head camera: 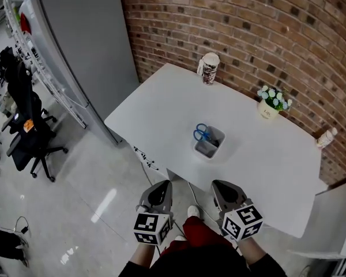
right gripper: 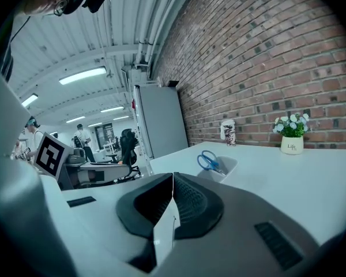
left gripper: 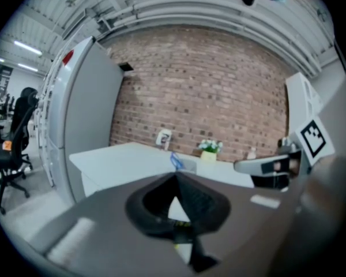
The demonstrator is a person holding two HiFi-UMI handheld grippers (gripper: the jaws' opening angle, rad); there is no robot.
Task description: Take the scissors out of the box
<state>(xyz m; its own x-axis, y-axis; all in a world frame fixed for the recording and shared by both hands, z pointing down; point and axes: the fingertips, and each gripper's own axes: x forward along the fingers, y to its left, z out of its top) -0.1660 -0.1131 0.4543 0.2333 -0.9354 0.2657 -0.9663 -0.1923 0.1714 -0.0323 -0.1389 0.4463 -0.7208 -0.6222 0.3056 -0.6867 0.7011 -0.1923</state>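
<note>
Scissors (head camera: 202,133): blue handles, loops up, standing in the box (head camera: 208,149) and leaning to its left side in the head view. We see only the handles; the blades are down inside. The box is a small grey open-top tub with rounded corners. It sits about mid-way across the white table (head camera: 265,160), nearer the front edge than the brick wall (head camera: 248,22).

We see bare tabletop on every side of the box. The other items are all well apart from it, along the wall side:
- patterned cup (head camera: 209,68) at the far left corner
- white pot of flowers (head camera: 270,104) further right
- small bottle (head camera: 326,137) at the right end

Left gripper (head camera: 160,189) and right gripper (head camera: 224,189) are both off the table, over the floor (head camera: 86,212) just short of the front edge, side by side and pointing toward the box. Both gripper views show the pads pressed together, tip to tip, so we read both as closed and pinching no object.

The table's left corner juts toward a tall grey cabinet (head camera: 86,45), with a floor gap between them. A black office chair (head camera: 29,131) stands well off to the left. Something white (head camera: 340,212) butts up at the table's right front corner; we can't tell what it is.
</note>
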